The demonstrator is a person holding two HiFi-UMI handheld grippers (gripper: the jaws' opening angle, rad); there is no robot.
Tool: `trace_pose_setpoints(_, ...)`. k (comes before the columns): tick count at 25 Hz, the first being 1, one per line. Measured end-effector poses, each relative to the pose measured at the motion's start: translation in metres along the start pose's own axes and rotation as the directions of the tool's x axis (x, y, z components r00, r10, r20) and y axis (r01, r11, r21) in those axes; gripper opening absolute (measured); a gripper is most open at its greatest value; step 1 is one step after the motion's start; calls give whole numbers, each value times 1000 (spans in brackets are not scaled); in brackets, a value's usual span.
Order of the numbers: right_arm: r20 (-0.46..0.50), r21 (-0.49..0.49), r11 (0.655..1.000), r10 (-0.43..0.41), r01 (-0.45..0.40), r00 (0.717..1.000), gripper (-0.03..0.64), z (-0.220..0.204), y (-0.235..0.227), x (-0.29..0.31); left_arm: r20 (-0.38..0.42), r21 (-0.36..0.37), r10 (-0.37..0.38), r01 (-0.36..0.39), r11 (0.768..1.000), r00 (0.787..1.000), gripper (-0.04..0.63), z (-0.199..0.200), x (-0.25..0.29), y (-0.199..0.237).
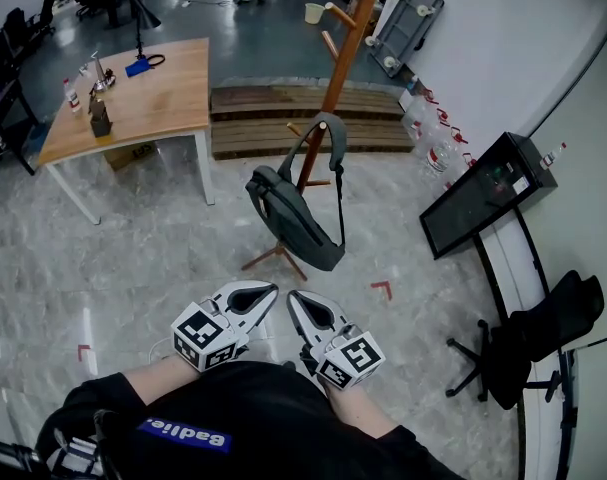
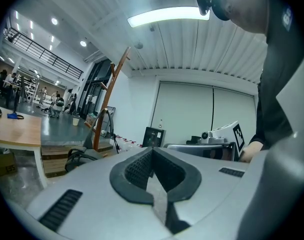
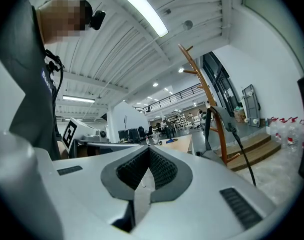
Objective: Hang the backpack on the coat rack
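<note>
A dark grey backpack (image 1: 293, 213) hangs by its top loop from a low peg of the wooden coat rack (image 1: 348, 53), its straps dangling to the right. My left gripper (image 1: 255, 295) and right gripper (image 1: 301, 304) are held close to my body, well short of the rack, both shut with nothing between their jaws. In the left gripper view the backpack (image 2: 80, 156) and rack (image 2: 109, 96) appear at the left, beyond my left gripper (image 2: 150, 156). The right gripper view shows the rack (image 3: 208, 106) and the hanging strap (image 3: 237, 139) at the right, past my right gripper (image 3: 147, 156).
A wooden table (image 1: 143, 93) stands at the back left with small items on it. Low wooden steps (image 1: 273, 118) run behind the rack. A tilted monitor on a stand (image 1: 483, 193) and a black office chair (image 1: 533, 333) are on the right, near the white wall.
</note>
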State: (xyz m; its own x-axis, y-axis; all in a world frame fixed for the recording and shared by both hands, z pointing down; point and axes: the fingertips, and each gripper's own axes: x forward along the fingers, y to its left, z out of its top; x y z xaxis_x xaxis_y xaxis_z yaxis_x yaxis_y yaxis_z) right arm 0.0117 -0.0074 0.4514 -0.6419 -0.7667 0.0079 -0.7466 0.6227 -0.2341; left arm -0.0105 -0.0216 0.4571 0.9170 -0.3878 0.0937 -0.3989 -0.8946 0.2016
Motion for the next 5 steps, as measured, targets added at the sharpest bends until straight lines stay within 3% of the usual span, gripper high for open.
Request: trace_pose_setpoints(5,-5,1,1000,0,0,1000,5,-2,-2,-2,2,-3,7,-7,1000,1000,9,-1,2,0)
